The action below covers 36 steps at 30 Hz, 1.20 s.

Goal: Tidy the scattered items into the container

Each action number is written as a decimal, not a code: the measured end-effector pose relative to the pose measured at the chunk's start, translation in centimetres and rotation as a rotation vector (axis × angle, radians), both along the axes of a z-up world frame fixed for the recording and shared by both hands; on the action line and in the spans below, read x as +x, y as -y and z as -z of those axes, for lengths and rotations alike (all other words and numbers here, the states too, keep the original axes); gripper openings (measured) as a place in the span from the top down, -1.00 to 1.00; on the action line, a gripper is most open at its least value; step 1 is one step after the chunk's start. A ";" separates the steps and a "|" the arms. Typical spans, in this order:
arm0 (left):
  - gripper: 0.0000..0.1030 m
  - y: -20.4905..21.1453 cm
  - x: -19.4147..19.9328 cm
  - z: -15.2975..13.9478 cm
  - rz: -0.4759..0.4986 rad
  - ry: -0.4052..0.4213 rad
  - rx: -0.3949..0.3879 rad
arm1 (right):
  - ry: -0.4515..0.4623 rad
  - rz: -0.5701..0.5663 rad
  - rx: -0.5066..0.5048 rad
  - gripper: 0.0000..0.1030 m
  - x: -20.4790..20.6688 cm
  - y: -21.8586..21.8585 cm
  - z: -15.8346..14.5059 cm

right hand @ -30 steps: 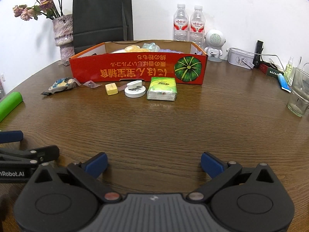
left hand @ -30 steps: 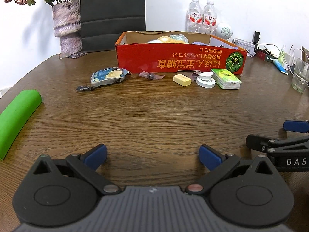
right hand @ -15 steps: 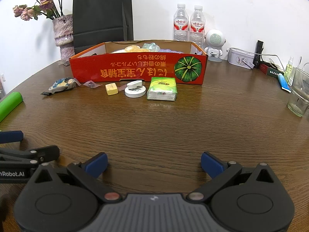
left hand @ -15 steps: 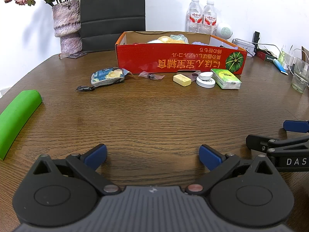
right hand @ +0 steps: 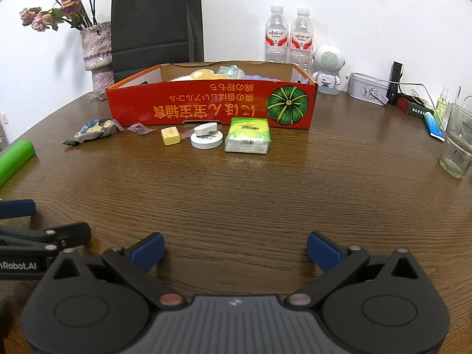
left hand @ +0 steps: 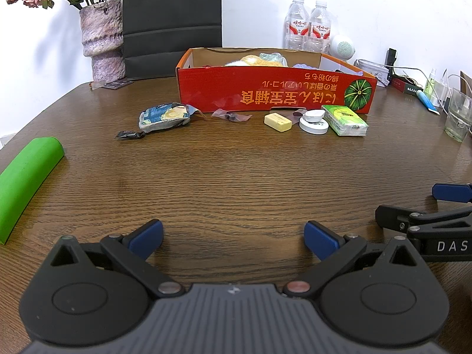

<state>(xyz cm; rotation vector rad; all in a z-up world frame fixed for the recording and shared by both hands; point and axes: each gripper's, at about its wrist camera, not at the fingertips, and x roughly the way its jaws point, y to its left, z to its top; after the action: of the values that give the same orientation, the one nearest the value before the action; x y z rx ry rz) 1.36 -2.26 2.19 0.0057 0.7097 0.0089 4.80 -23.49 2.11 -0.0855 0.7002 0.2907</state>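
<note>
A red cardboard box (left hand: 274, 94) (right hand: 206, 107) stands at the far middle of the table with several items inside. In front of it lie a green tissue pack (left hand: 344, 120) (right hand: 248, 135), a white round case (left hand: 314, 121) (right hand: 206, 137), a yellow block (left hand: 278, 122) (right hand: 170, 136), a small pink wrapper (left hand: 230, 115) (right hand: 140, 128), a blue-and-yellow snack packet (left hand: 163, 117) (right hand: 94, 128) and a small black wrapper (left hand: 129, 135). My left gripper (left hand: 233, 236) and right gripper (right hand: 236, 247) both hover open near the table's front edge, side by side, nothing between their fingers.
A green foam roll (left hand: 23, 180) lies at the left edge. A vase of dried flowers (left hand: 101, 41), a black paper bag (right hand: 156, 23), two water bottles (right hand: 290, 38), a white speaker (right hand: 327, 70), a tin (right hand: 367, 88) and a glass (right hand: 455, 147) line the back and right.
</note>
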 end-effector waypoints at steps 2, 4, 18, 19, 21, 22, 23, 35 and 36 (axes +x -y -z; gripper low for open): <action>-1.00 0.0 0.0 0.0 0.000 0.000 0.000 | 0.000 0.000 0.000 -1.00 0.0 0.0 0.0; -1.00 0.0 0.0 0.0 0.000 0.000 0.000 | 0.000 0.000 0.000 -1.00 0.0 0.0 0.0; -1.00 -0.3 2.1 -1.8 0.078 0.032 0.011 | -0.021 -0.063 0.008 -0.80 1.3 0.0 -0.6; -1.00 -0.4 2.8 -2.4 0.095 0.054 0.021 | -0.018 -0.065 0.027 -0.77 1.8 0.2 -1.1; -1.00 -0.9 4.8 -3.4 0.136 0.086 0.018 | 0.005 -0.073 0.058 -0.75 3.1 0.4 -2.3; -1.00 -1.2 5.9 -3.7 0.149 0.088 0.010 | 0.024 -0.077 0.069 -0.74 3.9 0.3 -2.8; -1.00 -1.4 7.1 -3.9 0.162 0.088 0.011 | 0.047 -0.088 0.081 -0.67 4.8 0.1 -3.2; -1.00 -8.1 10.8 -2.7 0.047 0.146 -0.044 | 0.111 -0.281 -0.014 0.18 13.5 -5.6 -2.5; -1.00 -8.3 11.1 -2.9 0.051 0.160 -0.046 | 0.098 -0.281 -0.007 0.17 13.7 -5.5 -2.1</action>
<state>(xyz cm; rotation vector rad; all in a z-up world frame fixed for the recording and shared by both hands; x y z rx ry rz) 12.43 6.09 5.04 -0.0206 0.5499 -0.0551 18.54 -17.96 4.22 -0.2043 0.5913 0.5502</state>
